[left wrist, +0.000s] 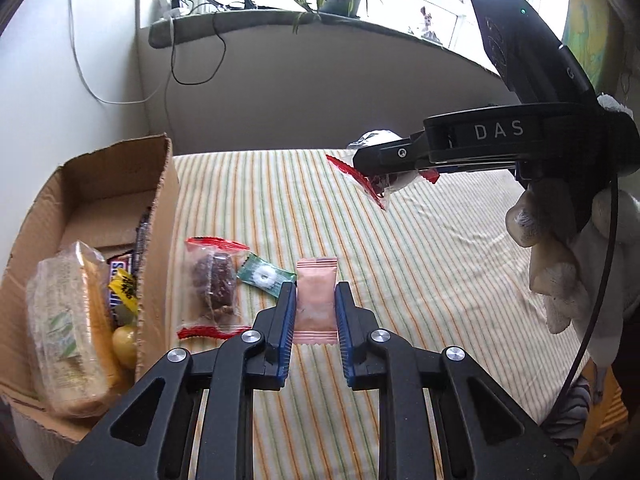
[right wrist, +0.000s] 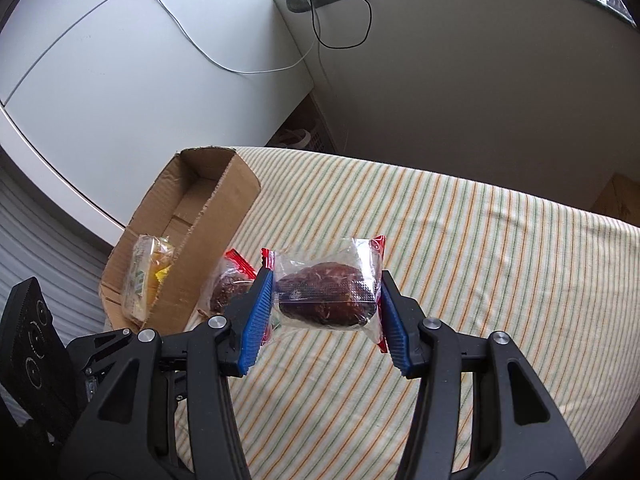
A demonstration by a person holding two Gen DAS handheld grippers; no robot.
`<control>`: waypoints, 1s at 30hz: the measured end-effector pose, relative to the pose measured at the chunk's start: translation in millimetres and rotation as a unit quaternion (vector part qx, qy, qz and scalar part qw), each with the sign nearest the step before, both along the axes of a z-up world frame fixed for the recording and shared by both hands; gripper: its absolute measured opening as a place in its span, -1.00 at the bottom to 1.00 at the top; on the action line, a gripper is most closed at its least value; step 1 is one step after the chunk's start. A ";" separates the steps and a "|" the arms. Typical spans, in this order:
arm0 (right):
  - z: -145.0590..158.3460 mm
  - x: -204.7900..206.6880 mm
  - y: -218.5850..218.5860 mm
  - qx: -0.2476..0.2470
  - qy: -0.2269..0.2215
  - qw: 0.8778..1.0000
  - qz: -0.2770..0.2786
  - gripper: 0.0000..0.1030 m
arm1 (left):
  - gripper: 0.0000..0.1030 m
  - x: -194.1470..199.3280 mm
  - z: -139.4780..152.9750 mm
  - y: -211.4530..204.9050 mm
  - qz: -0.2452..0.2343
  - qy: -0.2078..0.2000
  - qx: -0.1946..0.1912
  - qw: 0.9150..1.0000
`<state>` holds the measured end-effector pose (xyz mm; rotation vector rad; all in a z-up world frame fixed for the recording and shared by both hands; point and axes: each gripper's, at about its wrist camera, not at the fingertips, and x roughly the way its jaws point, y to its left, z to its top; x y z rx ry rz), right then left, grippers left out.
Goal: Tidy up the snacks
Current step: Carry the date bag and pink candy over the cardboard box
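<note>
2 packets are lifted over the striped table near the cardboard box (left wrist: 100,184). Right tool (right wrist: 326,300) clamps a slippery cake packet (right wrist: 326,292); left tool (left wrist: 315,308) pinches a thin pink sachet (left wrist: 316,300). Either could slip short of the box.

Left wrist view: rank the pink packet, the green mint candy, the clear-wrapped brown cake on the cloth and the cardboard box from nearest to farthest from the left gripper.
1. pink packet, clamped between the left gripper pads.
2. green mint candy, just left of the fingertips.
3. brown cake, further left on the striped cloth.
4. cardboard box, far left at the cloth's edge.
</note>
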<state>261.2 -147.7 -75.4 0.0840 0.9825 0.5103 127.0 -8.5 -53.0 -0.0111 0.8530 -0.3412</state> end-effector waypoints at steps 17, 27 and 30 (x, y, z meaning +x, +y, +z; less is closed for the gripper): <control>27.3 9.7 111.9 0.003 -0.022 0.998 0.065 0.04 | -0.65 13.4 35.5 129.2 0.115 -0.051 0.004 0.992; 14.4 27.9 164.3 0.004 -0.010 0.996 0.093 0.04 | -0.65 23.8 29.4 169.0 0.151 -0.048 0.010 0.987; 9.0 31.3 174.4 -0.001 -0.007 0.995 0.102 0.05 | -0.65 23.1 28.8 174.9 0.155 -0.049 0.012 0.987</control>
